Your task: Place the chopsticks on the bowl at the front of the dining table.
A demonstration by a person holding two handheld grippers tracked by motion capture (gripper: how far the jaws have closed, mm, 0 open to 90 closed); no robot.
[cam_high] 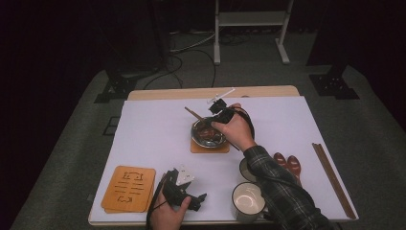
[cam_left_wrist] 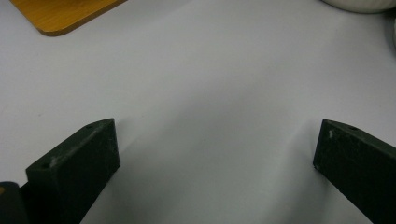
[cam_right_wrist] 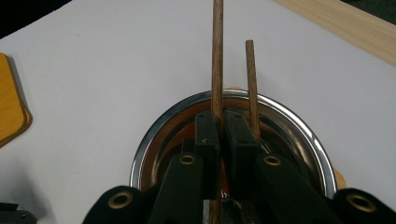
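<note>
In the high view, the person's right hand [cam_high: 235,128] covers part of the metal bowl [cam_high: 205,136]. The white mug [cam_left_wrist: 357,4] is cut off at the left gripper view's top edge.

chopsticks [cam_right_wrist: 217,56]: two brown wooden sticks | side by side over metal bowl [cam_right_wrist: 154,135] | one clamped

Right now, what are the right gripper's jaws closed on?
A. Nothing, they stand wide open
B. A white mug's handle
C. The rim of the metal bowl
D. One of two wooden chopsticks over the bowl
D: in the right gripper view the right gripper pinches one chopstick above the metal bowl, the second chopstick lying free beside it.
</note>
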